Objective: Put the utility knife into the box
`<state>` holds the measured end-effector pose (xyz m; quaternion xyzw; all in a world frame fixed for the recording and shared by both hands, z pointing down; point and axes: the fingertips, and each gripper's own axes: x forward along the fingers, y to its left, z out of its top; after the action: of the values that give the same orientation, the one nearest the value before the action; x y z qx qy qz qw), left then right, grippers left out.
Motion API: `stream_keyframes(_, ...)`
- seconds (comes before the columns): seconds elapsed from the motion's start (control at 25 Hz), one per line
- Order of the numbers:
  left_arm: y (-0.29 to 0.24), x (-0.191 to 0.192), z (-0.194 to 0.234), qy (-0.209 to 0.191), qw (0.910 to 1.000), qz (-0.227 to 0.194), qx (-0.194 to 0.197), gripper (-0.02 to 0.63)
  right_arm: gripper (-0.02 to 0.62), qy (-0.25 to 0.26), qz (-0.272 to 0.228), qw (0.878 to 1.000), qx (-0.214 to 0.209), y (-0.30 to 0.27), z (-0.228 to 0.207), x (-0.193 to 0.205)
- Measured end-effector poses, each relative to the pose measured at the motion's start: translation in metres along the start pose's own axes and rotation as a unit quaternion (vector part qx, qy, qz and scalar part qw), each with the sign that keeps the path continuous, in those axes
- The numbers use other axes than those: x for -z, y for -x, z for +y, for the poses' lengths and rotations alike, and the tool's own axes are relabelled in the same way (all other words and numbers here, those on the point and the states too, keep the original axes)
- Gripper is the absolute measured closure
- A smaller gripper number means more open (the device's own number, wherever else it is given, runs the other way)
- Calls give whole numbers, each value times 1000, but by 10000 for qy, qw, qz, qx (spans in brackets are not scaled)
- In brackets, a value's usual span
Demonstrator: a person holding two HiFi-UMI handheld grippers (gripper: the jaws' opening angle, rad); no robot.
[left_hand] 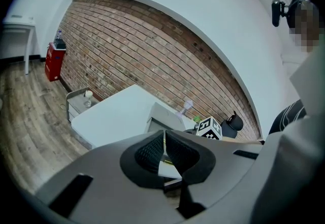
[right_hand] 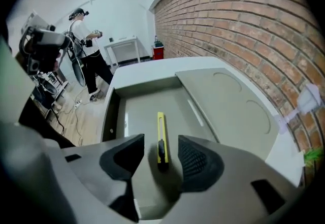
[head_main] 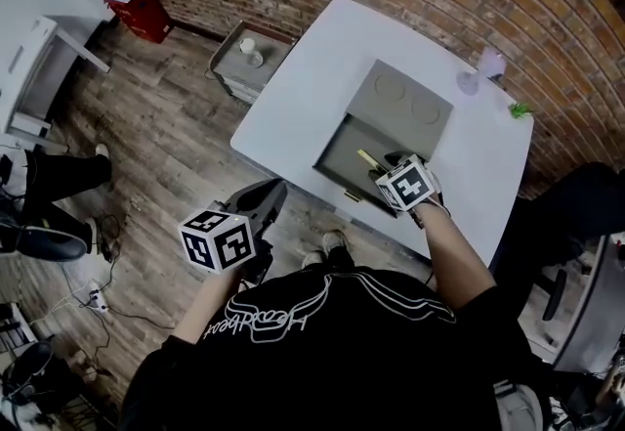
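In the open grey box [right_hand: 132, 111], the slim yellow utility knife [right_hand: 160, 126] lay, seemingly released, between the right gripper's [right_hand: 161, 148] spread jaws; only withdrawal remained.

Yellow utility knife [head_main: 368, 160] lying in open grey box [head_main: 340, 153], white table [head_main: 293, 97], right gripper [head_main: 393, 166] over the box

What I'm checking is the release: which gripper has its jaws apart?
The right gripper: its jaws stand apart, the utility knife lying between them in the box; the left gripper's meet.
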<state>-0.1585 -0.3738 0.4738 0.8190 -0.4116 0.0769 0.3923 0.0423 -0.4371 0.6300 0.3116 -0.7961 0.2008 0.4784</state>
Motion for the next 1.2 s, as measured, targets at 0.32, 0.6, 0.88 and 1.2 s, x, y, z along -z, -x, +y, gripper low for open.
stream_keyframes(0.32, 5, 5, -21, -142, 9996, -14, 244, 569, 379, -1098, -1572, 9785, -755, 78, 40, -30)
stream_keyframes(0.6, 3, -7, -57, -459, 9968, -96, 646, 569, 451, -1188, -2995, 9423, -912, 164, 58, -52)
stream_keyframes(0.88, 4, -15, -99, -734, 9900, -272, 1177, 569, 594, -1776, -4161, 8794, -1484, 223, 68, -65)
stream_keyframes(1.2, 12, -28, -127, -1113, 9825, -461, 1421, 569, 594, -1126, -4254, 8848, -1529, 244, 91, -72)
